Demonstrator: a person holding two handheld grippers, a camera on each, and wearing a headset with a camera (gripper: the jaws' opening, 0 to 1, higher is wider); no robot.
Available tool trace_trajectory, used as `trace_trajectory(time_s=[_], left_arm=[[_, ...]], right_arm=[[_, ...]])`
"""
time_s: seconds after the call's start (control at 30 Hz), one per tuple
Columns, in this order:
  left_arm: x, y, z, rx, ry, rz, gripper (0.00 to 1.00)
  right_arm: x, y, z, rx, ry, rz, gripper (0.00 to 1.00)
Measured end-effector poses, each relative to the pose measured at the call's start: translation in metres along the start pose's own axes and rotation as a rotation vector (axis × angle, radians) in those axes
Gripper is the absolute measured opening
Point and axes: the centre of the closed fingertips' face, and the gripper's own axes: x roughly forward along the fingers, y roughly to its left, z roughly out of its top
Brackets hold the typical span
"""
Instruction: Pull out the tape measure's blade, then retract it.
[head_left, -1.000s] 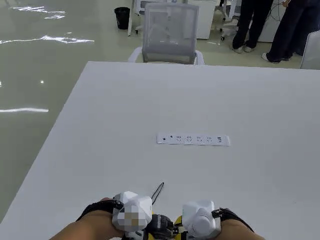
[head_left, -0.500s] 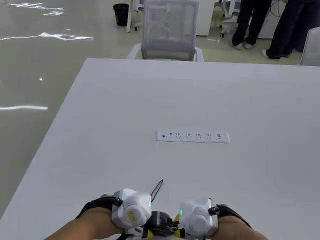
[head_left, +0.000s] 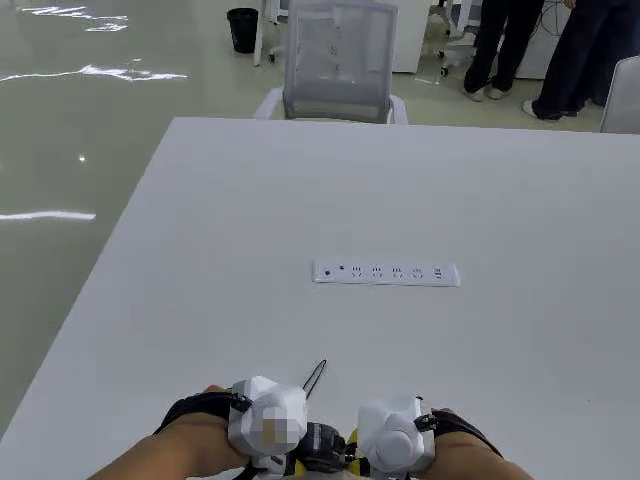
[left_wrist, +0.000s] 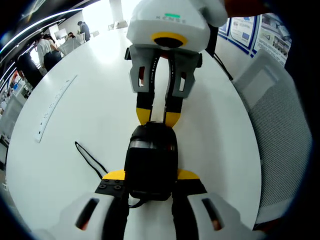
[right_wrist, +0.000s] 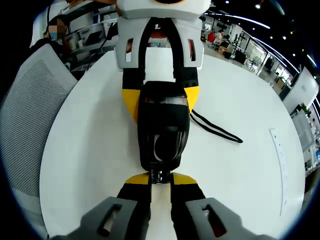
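At the near edge of the white tabletop (head_left: 230, 230), the black tape measure (right_wrist: 163, 125) sits between the two grippers. The left gripper (left_wrist: 151, 175) is clamped tight on its case from both sides. The right gripper (right_wrist: 160, 180) is pinched on the little tip of the blade (right_wrist: 159, 173), right up against the case. The thin black strap (right_wrist: 215, 127) lies on the tabletop beside it. A white power strip (head_left: 386, 274) lies farther off, near the middle.
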Motion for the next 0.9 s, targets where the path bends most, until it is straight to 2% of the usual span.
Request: trace_trajectory(time_s=[0.13, 0.23, 0.37, 0.67, 0.9], left_arm=[[0.0, 0.0, -0.001, 0.001, 0.009, -0.005, 0.28], [0.0, 0.001, -0.001, -0.007, 0.013, -0.011, 0.28], [0.0, 0.002, -0.003, -0.007, 0.028, -0.015, 0.28], [0.001, 0.003, -0.004, -0.02, 0.033, -0.013, 0.28], [0.002, 0.004, -0.004, -0.028, 0.034, -0.014, 0.28]], right_arm=[[0.0, 0.0, 0.0, -0.013, 0.01, 0.005, 0.12], [0.0, 0.0, -0.001, 0.011, 0.013, 0.007, 0.12], [0.0, 0.0, -0.002, 0.008, 0.01, 0.011, 0.12], [0.001, -0.001, -0.003, 0.003, 0.018, 0.014, 0.11], [-0.004, -0.002, -0.011, 0.009, 0.029, 0.013, 0.11]])
